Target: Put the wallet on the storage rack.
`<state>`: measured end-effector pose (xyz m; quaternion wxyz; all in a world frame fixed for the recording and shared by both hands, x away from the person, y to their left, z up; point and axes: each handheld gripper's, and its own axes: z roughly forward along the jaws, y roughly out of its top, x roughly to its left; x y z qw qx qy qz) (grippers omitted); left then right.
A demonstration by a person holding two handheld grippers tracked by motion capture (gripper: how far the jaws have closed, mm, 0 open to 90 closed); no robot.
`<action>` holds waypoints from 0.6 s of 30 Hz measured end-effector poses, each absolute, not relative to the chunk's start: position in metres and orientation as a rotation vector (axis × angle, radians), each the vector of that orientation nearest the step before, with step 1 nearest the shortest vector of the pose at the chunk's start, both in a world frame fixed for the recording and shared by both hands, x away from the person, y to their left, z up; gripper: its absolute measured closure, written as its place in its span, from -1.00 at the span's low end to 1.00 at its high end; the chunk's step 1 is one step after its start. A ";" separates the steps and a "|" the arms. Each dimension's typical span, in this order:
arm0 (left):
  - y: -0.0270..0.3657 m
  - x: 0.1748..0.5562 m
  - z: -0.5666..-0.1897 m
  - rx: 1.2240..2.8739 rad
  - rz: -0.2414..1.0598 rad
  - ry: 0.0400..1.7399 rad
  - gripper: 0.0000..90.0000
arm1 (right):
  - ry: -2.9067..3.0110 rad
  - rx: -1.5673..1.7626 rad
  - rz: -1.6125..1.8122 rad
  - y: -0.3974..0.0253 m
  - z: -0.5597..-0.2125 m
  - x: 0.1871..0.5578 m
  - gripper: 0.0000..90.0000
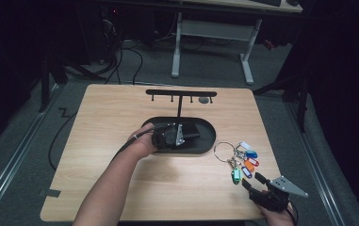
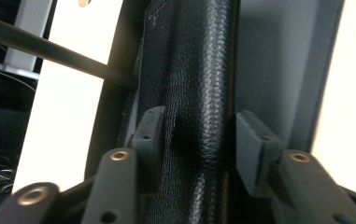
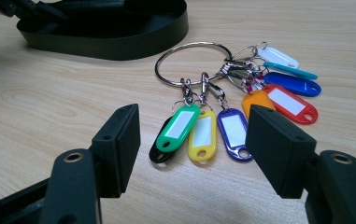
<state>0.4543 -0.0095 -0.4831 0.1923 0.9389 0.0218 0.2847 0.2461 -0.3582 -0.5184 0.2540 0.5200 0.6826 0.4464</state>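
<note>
Key ring (image 3: 192, 63) lies before the right gripper (image 3: 192, 154), jaws spread wide.

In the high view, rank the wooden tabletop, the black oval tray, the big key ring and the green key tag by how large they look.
1. Wooden tabletop
2. Black oval tray
3. Big key ring
4. Green key tag
The gaps are plain, so nearness to the camera changes nothing.

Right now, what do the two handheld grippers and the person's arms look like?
Both are black two-jaw tools. The right gripper carries a grey three-cornered plate with small holes; the left gripper has a similar grey plate and a black cable trailing back along the forearm. Jaw pads are blocky matt black with brass-coloured pivot rivets. Forearms are bare, no sleeves visible.
</note>
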 end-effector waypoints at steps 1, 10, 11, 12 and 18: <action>-0.009 0.452 -0.484 2.634 0.797 0.055 0.18 | 1.855 1.413 1.212 -0.358 -0.518 0.246 -0.21; 0.000 0.442 -0.471 2.555 0.782 0.135 0.13 | 1.857 1.409 1.205 -0.357 -0.518 0.246 -0.21; 0.002 0.440 -0.470 2.546 0.775 0.147 0.12 | 1.858 1.411 1.204 -0.357 -0.518 0.246 -0.21; 0.004 0.438 -0.469 2.535 0.768 0.155 0.12 | 1.859 1.408 1.205 -0.357 -0.518 0.246 -0.21; 0.019 0.421 -0.466 2.479 0.741 0.221 0.12 | 1.870 1.406 1.201 -0.356 -0.519 0.247 -0.21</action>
